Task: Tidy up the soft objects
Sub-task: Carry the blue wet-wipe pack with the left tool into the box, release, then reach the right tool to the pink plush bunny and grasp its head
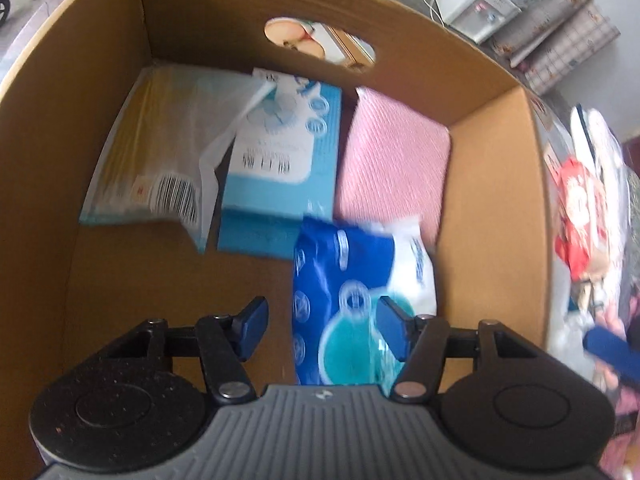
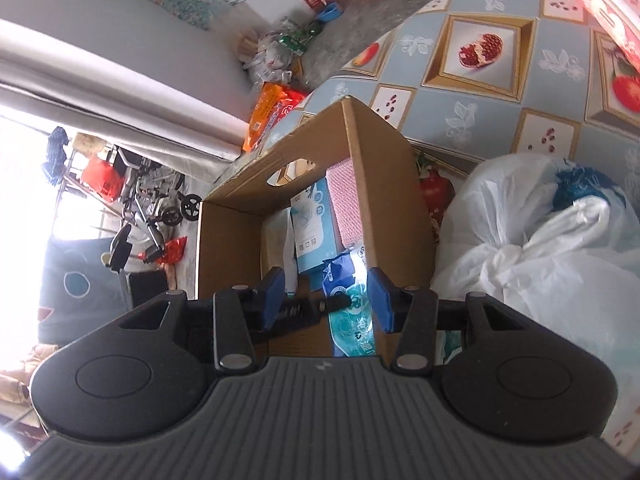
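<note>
Inside the box — left gripper apart, floor bare beside blue pack.

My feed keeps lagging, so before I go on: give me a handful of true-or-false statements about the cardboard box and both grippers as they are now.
1. The pink cloth lies inside the cardboard box. True.
2. The blue wipes pack lies outside the box. False: it is inside, near the box's right wall.
3. The left gripper is clamped on the pink cloth. False: its jaws stand apart over the blue pack, gripping nothing.
4. A light-blue carton lies between the pink cloth and a clear-wrapped pack. True.
5. The right gripper holds a white plastic bag. False: the white plastic bag sits beside the box; the jaws are open and empty.
</note>
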Tool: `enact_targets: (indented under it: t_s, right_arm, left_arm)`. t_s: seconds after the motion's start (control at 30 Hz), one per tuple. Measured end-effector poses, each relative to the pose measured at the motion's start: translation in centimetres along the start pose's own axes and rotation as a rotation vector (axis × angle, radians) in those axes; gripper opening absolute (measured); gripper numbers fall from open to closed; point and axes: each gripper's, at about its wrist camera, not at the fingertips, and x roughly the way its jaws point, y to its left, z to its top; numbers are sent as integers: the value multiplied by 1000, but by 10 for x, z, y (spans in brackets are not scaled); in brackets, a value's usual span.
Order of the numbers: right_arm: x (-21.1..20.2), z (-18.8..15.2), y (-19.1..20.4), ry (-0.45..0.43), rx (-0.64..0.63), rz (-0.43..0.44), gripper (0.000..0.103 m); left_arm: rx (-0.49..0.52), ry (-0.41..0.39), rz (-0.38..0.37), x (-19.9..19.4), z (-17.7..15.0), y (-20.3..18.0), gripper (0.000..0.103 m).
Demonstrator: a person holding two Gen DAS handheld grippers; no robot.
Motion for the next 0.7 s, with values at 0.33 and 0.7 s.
enact_targets:
  t_s: [0.33, 0.7]
  right_arm:
    - [2, -7, -13, -22, 37, -4, 47]
    - [-48, -12, -49, -165, 55, -2, 60]
  left_arm:
    - [32, 28, -73, 12, -1, -24, 55]
    - [-76, -188, -46, -44, 2, -31, 61]
